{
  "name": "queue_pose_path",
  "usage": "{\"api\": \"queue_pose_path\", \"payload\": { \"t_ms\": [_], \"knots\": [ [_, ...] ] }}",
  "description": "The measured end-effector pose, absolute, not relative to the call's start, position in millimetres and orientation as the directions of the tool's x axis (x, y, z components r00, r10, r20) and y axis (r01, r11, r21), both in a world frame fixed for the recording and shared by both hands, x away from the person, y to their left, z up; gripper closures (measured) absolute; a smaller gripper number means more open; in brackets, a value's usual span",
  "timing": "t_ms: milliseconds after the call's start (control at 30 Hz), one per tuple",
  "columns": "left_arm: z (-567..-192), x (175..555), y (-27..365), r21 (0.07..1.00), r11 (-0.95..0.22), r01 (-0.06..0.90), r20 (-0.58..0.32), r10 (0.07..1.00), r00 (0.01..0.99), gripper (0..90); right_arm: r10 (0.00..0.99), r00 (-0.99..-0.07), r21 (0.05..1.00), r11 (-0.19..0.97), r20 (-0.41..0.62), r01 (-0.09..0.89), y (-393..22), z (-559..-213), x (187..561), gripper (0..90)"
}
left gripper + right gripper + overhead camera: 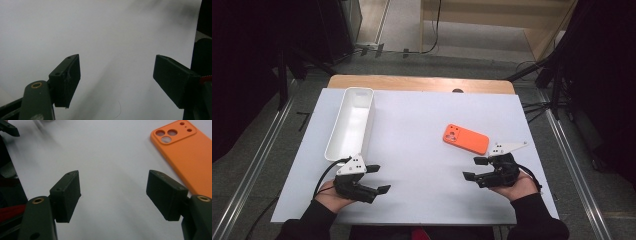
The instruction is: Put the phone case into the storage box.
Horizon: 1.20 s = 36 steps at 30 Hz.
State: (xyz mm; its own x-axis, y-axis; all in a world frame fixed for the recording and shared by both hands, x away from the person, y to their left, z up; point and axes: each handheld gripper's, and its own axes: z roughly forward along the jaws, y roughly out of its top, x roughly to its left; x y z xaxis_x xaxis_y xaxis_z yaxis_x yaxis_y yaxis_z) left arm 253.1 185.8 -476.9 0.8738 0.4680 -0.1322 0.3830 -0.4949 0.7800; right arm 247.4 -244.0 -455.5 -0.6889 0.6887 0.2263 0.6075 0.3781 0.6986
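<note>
Nearest the person: left gripper point(377, 178) w/ black jaws spread wide, nothing between them, low over the white table sheet point(422, 150). Right gripper point(474, 168) likewise wide apart, empty, at the sheet's right. Just beyond the right gripper: flat orange silicone phone case point(465, 138), camera cut-outs up; close in the right gripper view point(186, 152), beside the jaw, not touching. No readable logo/text. Farther left: long white plastic tray point(351, 122), empty.
</note>
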Motion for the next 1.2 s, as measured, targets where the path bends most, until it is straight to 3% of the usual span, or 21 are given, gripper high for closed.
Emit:
{"api": "queue_pose_path", "payload": {
  "t_ms": [1200],
  "knots": [
    [-477,253,186,0.779,-0.498,0.381,-0.130,0.466,0.875,22.2,0.754,-0.620,0.716,0.309,0.217,0.626,-256,-437,297,26.3]
  ]
}}
